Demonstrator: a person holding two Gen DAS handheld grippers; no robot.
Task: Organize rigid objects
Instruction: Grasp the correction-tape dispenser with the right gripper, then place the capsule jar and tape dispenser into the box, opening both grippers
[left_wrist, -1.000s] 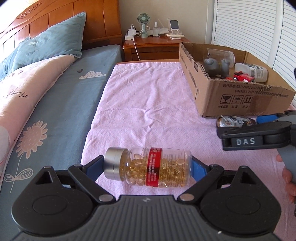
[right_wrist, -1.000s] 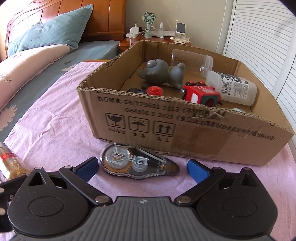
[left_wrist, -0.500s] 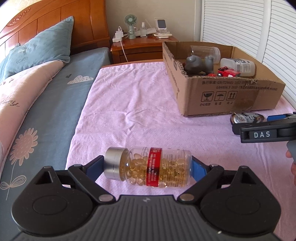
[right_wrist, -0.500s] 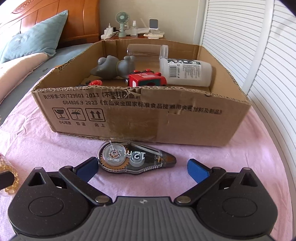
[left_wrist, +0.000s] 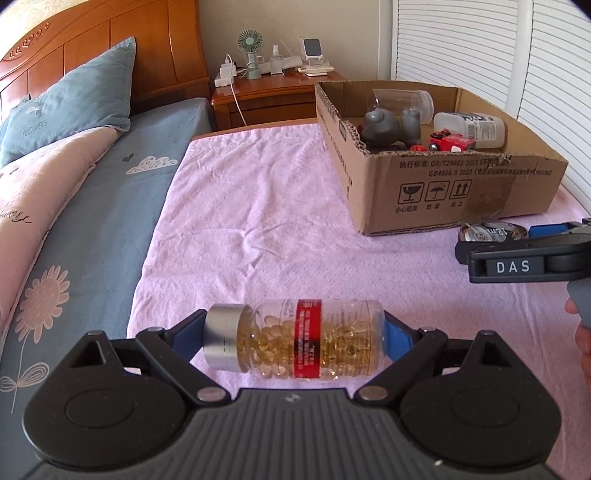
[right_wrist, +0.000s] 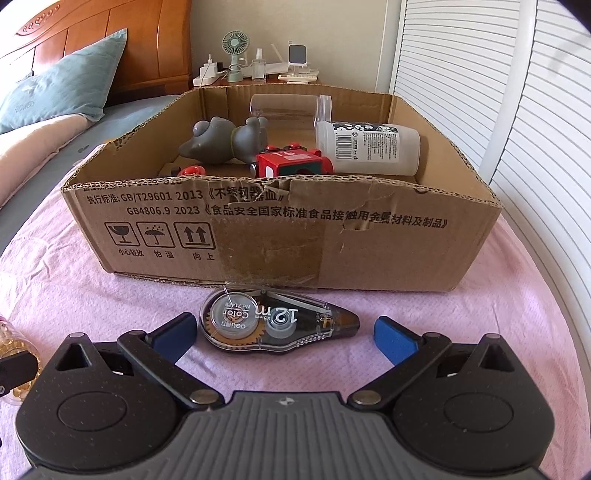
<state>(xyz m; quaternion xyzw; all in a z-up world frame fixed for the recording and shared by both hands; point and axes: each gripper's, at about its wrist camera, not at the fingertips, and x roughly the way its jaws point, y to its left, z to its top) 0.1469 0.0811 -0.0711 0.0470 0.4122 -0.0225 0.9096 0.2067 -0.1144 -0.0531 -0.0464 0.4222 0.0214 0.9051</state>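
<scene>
**Capsule bottle clamped; tape dispenser ungripped**

The capsule bottle lies crosswise between the left gripper pads, clamped end to end: silver cap at the left pad, base at the right. The correction tape dispenser rests on the pink cloth between the spread fingers of the right gripper, touching neither. Just beyond it stands the cardboard box, holding a grey figure, red toy and white bottle.

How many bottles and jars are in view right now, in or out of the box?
3. The capsule bottle lies sideways between the left tool's fingers. Inside the cardboard box, a clear jar lies along the back wall and a white bottle at right. Smaller ones may be hidden.
</scene>
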